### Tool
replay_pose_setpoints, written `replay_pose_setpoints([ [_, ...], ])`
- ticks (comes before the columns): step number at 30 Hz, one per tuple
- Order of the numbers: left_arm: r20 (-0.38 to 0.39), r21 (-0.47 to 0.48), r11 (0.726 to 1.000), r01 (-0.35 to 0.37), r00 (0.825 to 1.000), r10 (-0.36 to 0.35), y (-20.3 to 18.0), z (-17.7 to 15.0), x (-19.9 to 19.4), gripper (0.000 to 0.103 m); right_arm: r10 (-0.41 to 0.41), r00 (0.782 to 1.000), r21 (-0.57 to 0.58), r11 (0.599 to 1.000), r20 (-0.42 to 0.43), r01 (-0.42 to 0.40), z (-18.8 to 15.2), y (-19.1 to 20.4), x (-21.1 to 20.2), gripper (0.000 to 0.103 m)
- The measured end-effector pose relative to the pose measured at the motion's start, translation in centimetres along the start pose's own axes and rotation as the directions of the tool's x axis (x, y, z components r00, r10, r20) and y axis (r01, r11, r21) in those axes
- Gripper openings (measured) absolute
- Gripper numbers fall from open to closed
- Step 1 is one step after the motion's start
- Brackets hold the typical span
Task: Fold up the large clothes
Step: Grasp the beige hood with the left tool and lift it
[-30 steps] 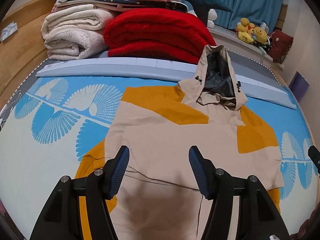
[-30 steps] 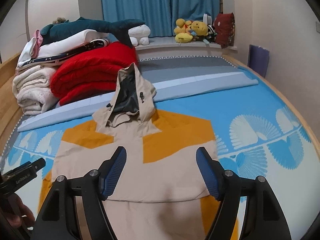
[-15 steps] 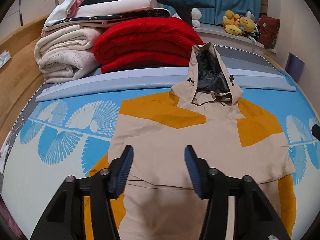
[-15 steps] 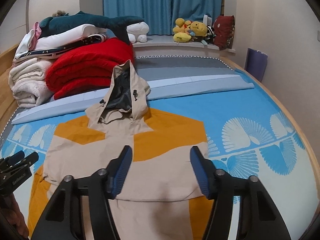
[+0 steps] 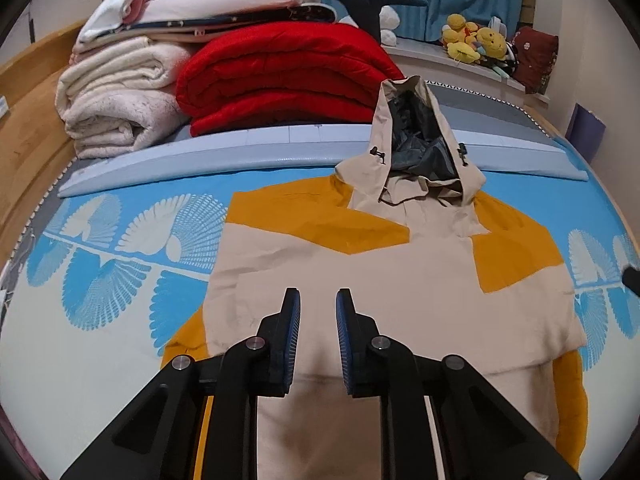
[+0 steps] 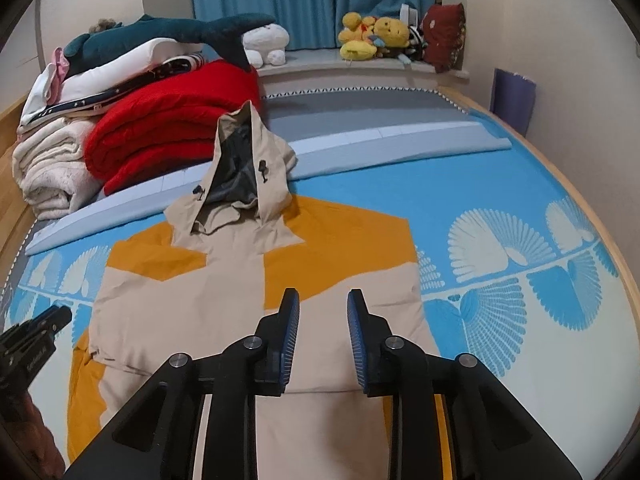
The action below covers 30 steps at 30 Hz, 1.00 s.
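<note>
A bed covered by a blue sheet (image 6: 460,184) printed with white fan shapes fills the room. Along its far side lies a long pale blue-grey bolster (image 5: 240,152). Behind that, a folded red quilt (image 5: 280,76) sits beside a stack of cream blankets (image 5: 116,108), with white and navy bedding and a dark teal plush shark (image 6: 168,34) on top. Blue curtains (image 6: 312,0) hang at the back above a ledge holding yellow soft toys (image 6: 372,36) and a dark red cushion (image 6: 444,36). A purple folder (image 6: 514,98) leans against the right wall.

White lettering runs along the left hand-held gripper (image 6: 34,346) — too small and blurred to read.
</note>
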<state>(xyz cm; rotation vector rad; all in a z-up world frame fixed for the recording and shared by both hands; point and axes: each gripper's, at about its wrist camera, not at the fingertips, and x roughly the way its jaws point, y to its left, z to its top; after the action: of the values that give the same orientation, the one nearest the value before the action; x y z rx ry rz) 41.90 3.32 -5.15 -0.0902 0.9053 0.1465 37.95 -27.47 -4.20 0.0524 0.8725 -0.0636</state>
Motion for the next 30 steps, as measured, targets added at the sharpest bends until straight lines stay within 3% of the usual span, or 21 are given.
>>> replay_pose_setpoints([
  [4,-0.031,-0.019,0.999,0.044,0.999,-0.044,0.9,3.2,3.3,0.016,-0.002,1.0,0.017,1.0,-0.013,0.002,0.3,-1.0,0.2,0.037],
  [9,-0.034,0.028,0.996,0.087,0.996,-0.086,0.0,8.0,8.0,0.016,-0.018,0.999,0.013,1.0,-0.033,0.018,0.0,-1.9,1.2,0.038],
  [11,-0.024,0.059,0.994,0.093,0.995,-0.092,-1.2,10.6,10.3,0.016,-0.029,0.998,0.01,1.0,-0.052,0.029,-0.2,-2.2,1.8,0.03],
  [12,-0.023,0.06,0.993,0.104,0.994,-0.103,-1.5,11.5,11.2,0.016,-0.025,0.998,0.009,1.0,-0.065,0.026,-0.3,-2.4,2.2,0.009],
  [13,-0.026,0.055,0.991,0.124,0.992,-0.123,-2.0,12.9,12.4,0.017,-0.025,0.997,0.005,1.0,-0.073,0.025,-0.4,-2.4,2.5,0.005],
  [15,-0.039,0.029,0.988,0.153,0.988,-0.152,-3.1,15.8,15.2,0.023,-0.035,0.997,0.009,0.999,-0.071,0.036,-0.4,-2.6,2.8,0.005],
  [18,-0.045,-0.015,0.983,0.185,0.982,-0.186,-4.0,19.1,18.4,0.045,-0.028,0.995,0.046,0.998,-0.092,0.033,-0.4,-3.0,3.6,0.006],
  [20,-0.047,-0.073,0.974,0.216,0.974,-0.22,-4.8,21.3,20.8,0.053,-0.02,0.993,0.074,0.997,-0.117,0.029,-0.6,-3.4,4.4,0.007],
  [23,-0.051,-0.115,0.968,0.222,0.972,-0.229,-5.8,23.5,23.5,0.054,-0.007,0.988,0.091,0.996,-0.156,0.021,-1.2,-3.4,5.7,0.007],
  [27,-0.041,-0.093,0.979,0.184,0.981,-0.188,-7.6,25.8,26.6,0.054,0.011,0.982,0.075,0.997,-0.187,0.003,-2.4,-3.0,7.3,0.007],
  [30,-0.031,-0.103,0.974,0.203,0.978,-0.207,-8.3,27.1,28.2,0.054,0.004,0.978,0.066,0.998,-0.206,0.009,-3.0,-2.9,8.2,0.007],
])
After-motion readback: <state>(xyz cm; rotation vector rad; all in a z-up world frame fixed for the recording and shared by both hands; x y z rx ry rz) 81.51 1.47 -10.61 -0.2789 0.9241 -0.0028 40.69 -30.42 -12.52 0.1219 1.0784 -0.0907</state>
